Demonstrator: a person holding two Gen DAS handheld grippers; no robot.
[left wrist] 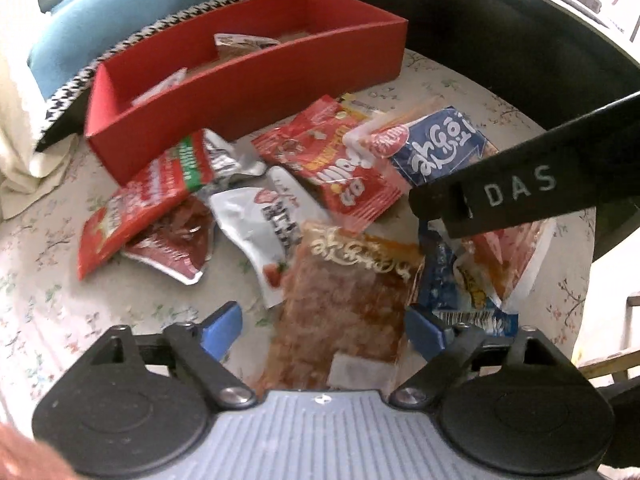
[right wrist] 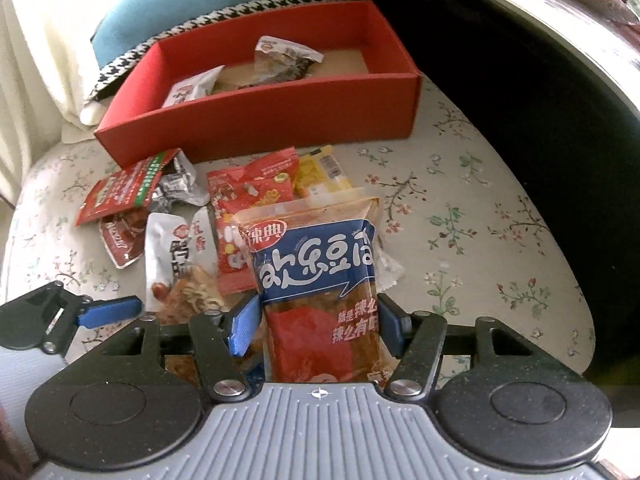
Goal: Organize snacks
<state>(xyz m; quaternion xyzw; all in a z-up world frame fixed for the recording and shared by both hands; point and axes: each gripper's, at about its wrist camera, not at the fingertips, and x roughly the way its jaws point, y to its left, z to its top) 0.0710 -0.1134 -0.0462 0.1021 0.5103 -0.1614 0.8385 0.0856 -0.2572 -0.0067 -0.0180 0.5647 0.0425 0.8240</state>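
My right gripper (right wrist: 316,328) is shut on a blue-labelled snack packet (right wrist: 320,264), its blue pads (right wrist: 244,328) pressing the packet's two sides, upright above the pile. In the left wrist view that packet (left wrist: 440,148) hangs from the black right gripper arm (left wrist: 520,188). My left gripper (left wrist: 324,330) is open, pointing down over a brown-orange packet (left wrist: 344,308) that lies between its pads; the left pad stands clear of it. Behind the pile stands a red box (left wrist: 240,92) (right wrist: 260,120) holding a few packets.
Loose packets lie in front of the box: a red-green one (left wrist: 144,196), a white one (left wrist: 260,232) and a red one (left wrist: 340,160). They rest on a floral-print surface (right wrist: 460,220) with a dark rounded edge at right. A blue cushion (right wrist: 180,4) and houndstooth cloth sit behind the box.
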